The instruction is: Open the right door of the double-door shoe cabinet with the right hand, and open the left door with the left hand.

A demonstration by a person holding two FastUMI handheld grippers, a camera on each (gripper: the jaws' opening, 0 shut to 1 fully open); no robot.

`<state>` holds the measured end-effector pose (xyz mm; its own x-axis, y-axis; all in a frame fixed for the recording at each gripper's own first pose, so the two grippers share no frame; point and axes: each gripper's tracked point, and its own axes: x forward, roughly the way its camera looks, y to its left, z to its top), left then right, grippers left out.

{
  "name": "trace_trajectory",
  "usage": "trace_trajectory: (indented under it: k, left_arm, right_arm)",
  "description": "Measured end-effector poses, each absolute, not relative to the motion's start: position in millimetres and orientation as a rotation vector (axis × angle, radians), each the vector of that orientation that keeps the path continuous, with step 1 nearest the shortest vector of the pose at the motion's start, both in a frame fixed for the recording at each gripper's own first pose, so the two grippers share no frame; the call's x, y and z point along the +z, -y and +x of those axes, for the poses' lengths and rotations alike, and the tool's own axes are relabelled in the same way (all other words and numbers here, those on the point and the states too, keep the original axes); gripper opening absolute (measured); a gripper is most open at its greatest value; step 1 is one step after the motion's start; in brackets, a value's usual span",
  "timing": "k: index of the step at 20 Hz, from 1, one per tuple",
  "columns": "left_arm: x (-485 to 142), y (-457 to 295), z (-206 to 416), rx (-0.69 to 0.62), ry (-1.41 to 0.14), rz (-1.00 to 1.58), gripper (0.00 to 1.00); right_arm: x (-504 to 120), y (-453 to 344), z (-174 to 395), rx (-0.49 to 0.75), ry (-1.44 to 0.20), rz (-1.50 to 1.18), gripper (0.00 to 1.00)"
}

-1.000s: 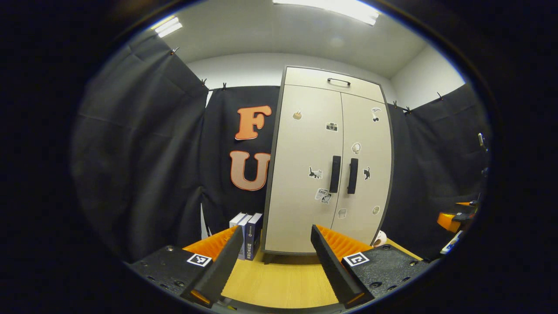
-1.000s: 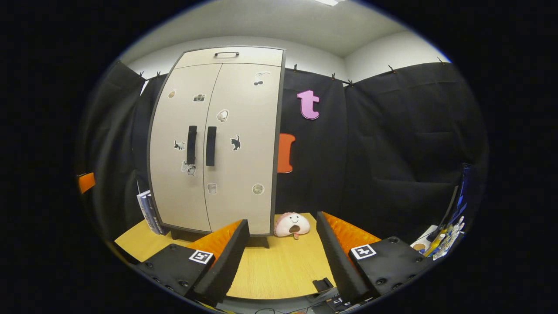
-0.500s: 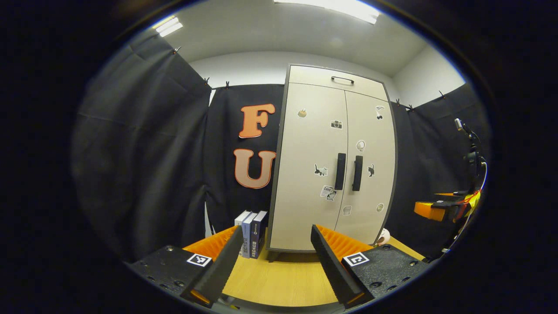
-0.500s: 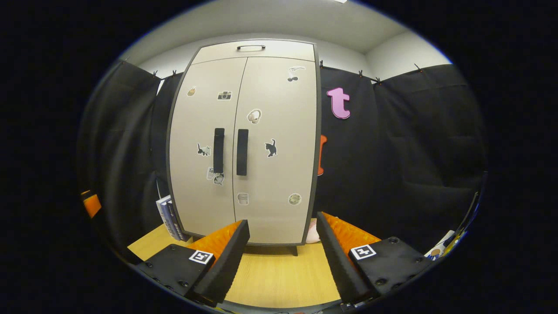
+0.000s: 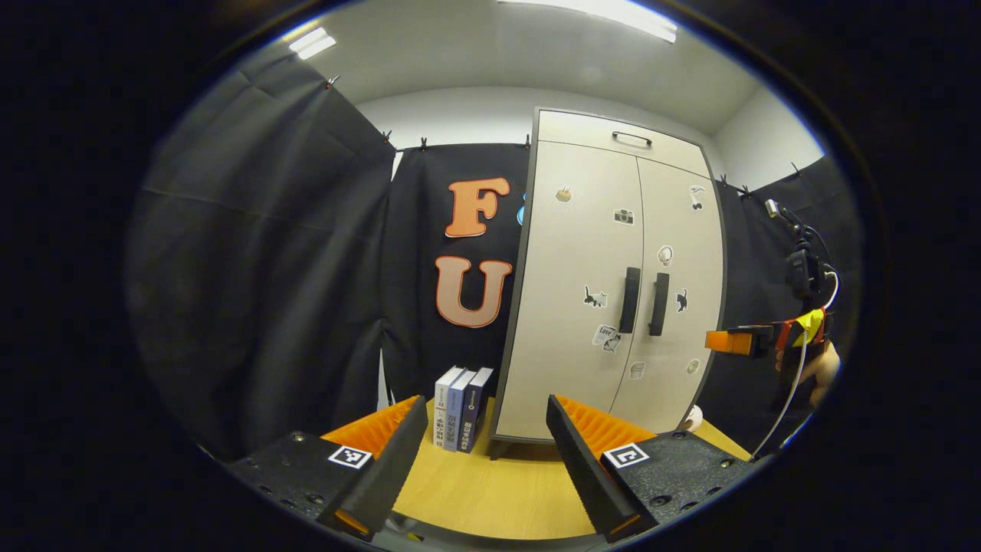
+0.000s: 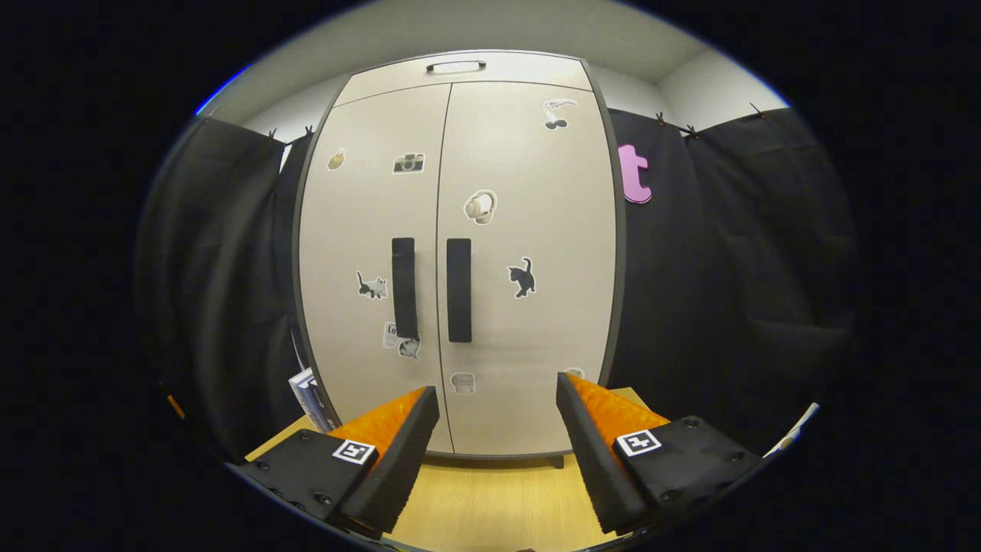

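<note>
The shoe cabinet (image 6: 452, 261) is seen standing upright on the wooden tabletop (image 6: 490, 506), its long axis vertical and its front turned squarely toward the right gripper view. Both doors are shut: the left door (image 6: 368, 230) and the right door (image 6: 529, 230) meet at a thin central seam, and two dark bar handles, the left handle (image 6: 404, 287) and the right handle (image 6: 459, 290), are set vertically just beside that seam. The fronts are smooth, pale and matte, dotted with small stickers (cats, a camera), and framed by a dark edge.

The right gripper (image 6: 497, 429) is held wide, nothing between its fingers, with clear space between it and the doors. The left gripper (image 5: 484, 437) is likewise spread wide and empty, well apart from the cabinet, which is seen at an angle to the right in the left gripper view. Three upright books (image 5: 460, 406) are placed just beside the cabinet's left edge. Bare tabletop lies in front of the cabinet.
</note>
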<state>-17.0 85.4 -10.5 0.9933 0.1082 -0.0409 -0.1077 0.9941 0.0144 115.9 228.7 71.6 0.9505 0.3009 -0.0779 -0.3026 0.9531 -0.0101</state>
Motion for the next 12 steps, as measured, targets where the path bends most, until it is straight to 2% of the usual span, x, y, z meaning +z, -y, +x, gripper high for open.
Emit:
trace_trajectory:
  k: [4, 5, 6, 12]
  left_arm:
    - [-17, -96, -8, 0.136, -0.052, 0.03, 0.95]
    - [-18, -99, -5, 0.142, -0.056, 0.033, 0.95]
    - [-20, -101, -2, 0.146, -0.059, 0.033, 0.95]
    - [-27, -111, 16, 0.155, -0.07, 0.039, 0.95]
  right_arm:
    - [92, -257, 147, 0.322, -0.055, -0.02, 0.99]
    - [96, -265, 154, 0.327, -0.049, -0.024, 0.94]
    - [100, -272, 161, 0.332, -0.042, -0.029, 0.98]
    - [114, -300, 208, 0.33, -0.027, -0.037, 0.98]
